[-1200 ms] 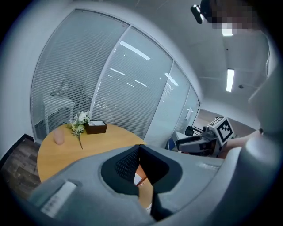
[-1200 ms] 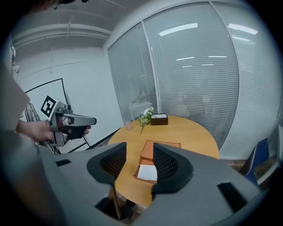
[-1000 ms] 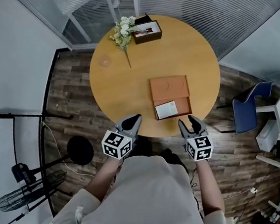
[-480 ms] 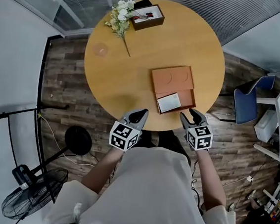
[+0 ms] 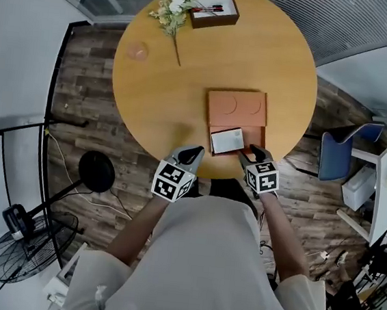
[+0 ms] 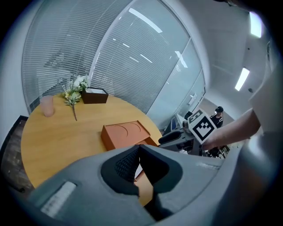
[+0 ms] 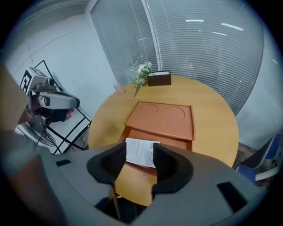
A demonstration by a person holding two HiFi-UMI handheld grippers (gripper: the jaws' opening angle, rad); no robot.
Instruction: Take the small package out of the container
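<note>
Your left gripper (image 5: 192, 153) hovers at the near edge of the round wooden table (image 5: 187, 88) in the head view, its tips drawn together and holding nothing. Your right gripper (image 5: 252, 152) sits at the near right corner of the orange container (image 5: 237, 106), jaws spread. The small package (image 5: 227, 141), white, lies in the container's near compartment, just left of the right gripper's tips. At the table's far edge lie a sprig of flowers (image 5: 171, 4) and a dark box (image 5: 212, 10), with a pale cup (image 5: 137, 51) to the far left.

From the left gripper view, the left gripper (image 6: 139, 148) shows its pads meeting at the tips with nothing between them. Past them stands the container (image 6: 124, 132), with the right gripper (image 6: 164, 138) at its right side. The flowers (image 6: 73, 92), the dark box (image 6: 94, 96) and the cup (image 6: 46, 106) stand along the far side.

From the right gripper view, the right gripper (image 7: 139, 149) holds its jaws wide apart, and the small package (image 7: 140, 155) appears framed between the pads. Whether either pad touches it cannot be told. The package rests in the container (image 7: 163, 117), on the near side. The left gripper (image 7: 73, 103) hangs at far left, beside the table.
</note>
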